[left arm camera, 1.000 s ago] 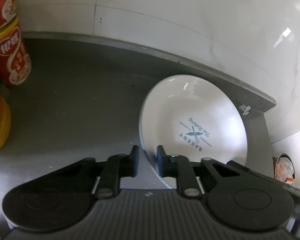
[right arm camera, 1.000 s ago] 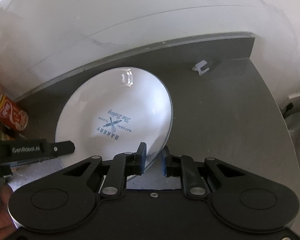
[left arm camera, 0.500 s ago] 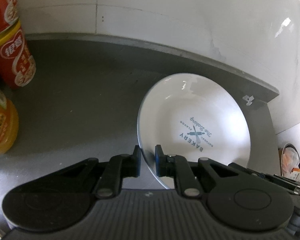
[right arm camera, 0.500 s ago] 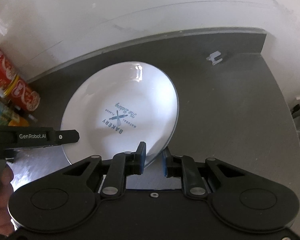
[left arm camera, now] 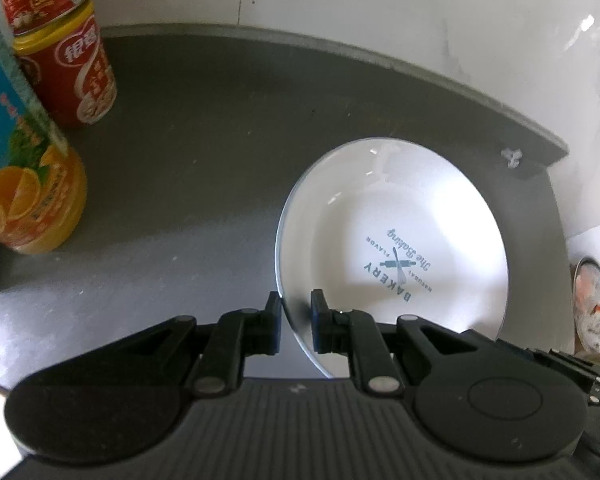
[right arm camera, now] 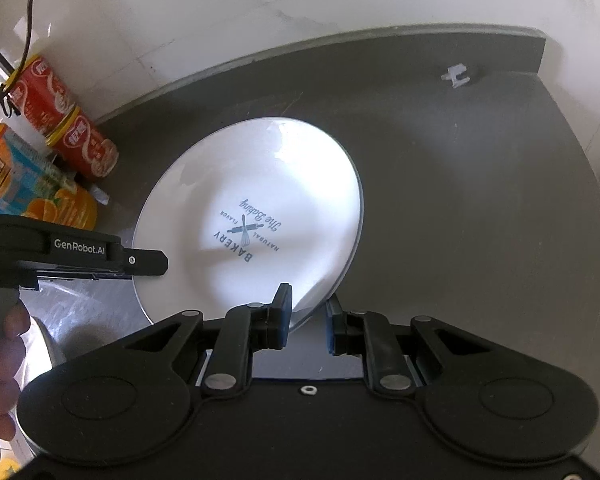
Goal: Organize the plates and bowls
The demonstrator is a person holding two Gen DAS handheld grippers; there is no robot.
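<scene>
Left wrist view: grey surface (left arm camera: 204, 168) has open room at centre. White plate (left arm camera: 396, 240), lower right, is pinched at opposite rims, apparently to carry it level: left hand-held gripper (left arm camera: 296, 322) and right hand-held gripper (right arm camera: 308, 320) both clamped. Cans (left arm camera: 66, 60) and bottle (left arm camera: 28, 192) crowd the left edge.

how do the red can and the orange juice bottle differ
The red can stands nearer the wall; the orange juice bottle stands nearer the camera. The can is red with white swirls and a yellow rim; the bottle is orange with a blue fruit label. Both stand upright on the grey counter.
</scene>
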